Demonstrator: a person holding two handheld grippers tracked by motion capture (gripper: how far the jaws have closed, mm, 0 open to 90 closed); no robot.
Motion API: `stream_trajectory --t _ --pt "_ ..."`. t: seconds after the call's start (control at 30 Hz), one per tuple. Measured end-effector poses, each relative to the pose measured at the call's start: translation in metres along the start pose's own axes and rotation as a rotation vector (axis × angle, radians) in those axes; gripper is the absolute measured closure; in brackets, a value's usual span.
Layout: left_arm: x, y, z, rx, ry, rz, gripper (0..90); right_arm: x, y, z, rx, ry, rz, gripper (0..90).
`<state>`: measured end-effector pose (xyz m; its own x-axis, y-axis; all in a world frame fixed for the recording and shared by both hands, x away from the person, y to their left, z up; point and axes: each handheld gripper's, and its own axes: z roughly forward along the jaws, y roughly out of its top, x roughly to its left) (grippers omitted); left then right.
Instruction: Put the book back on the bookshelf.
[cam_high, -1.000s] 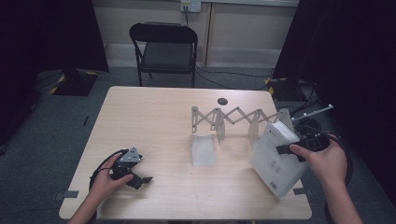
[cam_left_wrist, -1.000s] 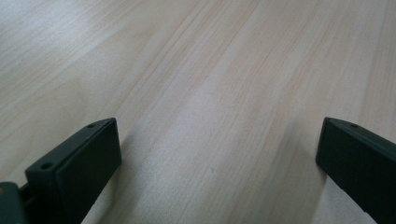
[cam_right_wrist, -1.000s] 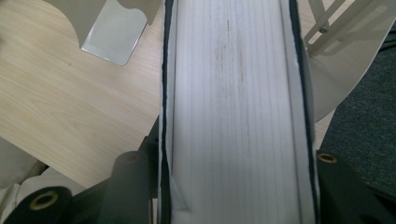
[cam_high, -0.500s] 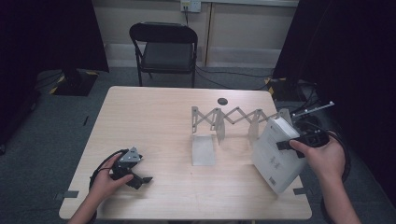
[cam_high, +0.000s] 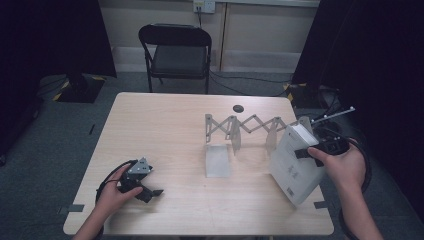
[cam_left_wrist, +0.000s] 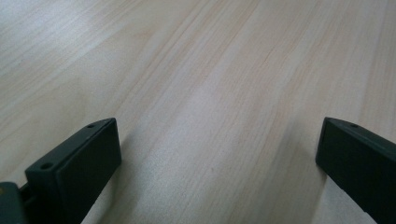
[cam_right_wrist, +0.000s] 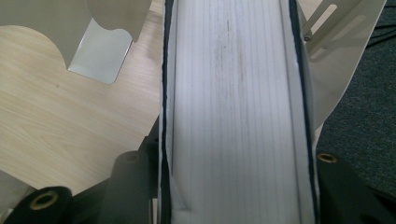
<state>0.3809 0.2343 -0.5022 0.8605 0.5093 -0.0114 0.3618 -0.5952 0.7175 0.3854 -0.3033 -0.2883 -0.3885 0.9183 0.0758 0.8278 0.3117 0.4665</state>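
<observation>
A thick white book hangs tilted over the table's right side, its lower corner near the tabletop. My right gripper is shut on it near its top. In the right gripper view the book's page edges run between the two black jaws of that gripper. Just behind the book stands a white expanding rack with upright dividers. At the table's front left, my left gripper rests on the wood. Its jaws stand wide apart in the left gripper view, with bare wood between them.
The light wooden table has a small black round thing near its far edge. One divider panel of the rack reaches toward the table's middle. A black folding chair stands beyond the table. Cables lie on the floor at the right.
The right hand has shifted the book slightly up and toward the rack. The left hand and its gripper have stayed put.
</observation>
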Motion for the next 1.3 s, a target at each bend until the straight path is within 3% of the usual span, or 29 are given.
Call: stream_trajectory --t 0.73,1.3 --pt "0.0 0.0 0.0 0.0 0.0 0.0 0.0 -0.007 0.005 0.003 0.0 -0.027 0.036 52.9" --pt "0.0 0.0 0.0 0.0 0.0 0.0 0.0 -0.011 0.01 0.011 0.014 -0.046 0.038 52.9"
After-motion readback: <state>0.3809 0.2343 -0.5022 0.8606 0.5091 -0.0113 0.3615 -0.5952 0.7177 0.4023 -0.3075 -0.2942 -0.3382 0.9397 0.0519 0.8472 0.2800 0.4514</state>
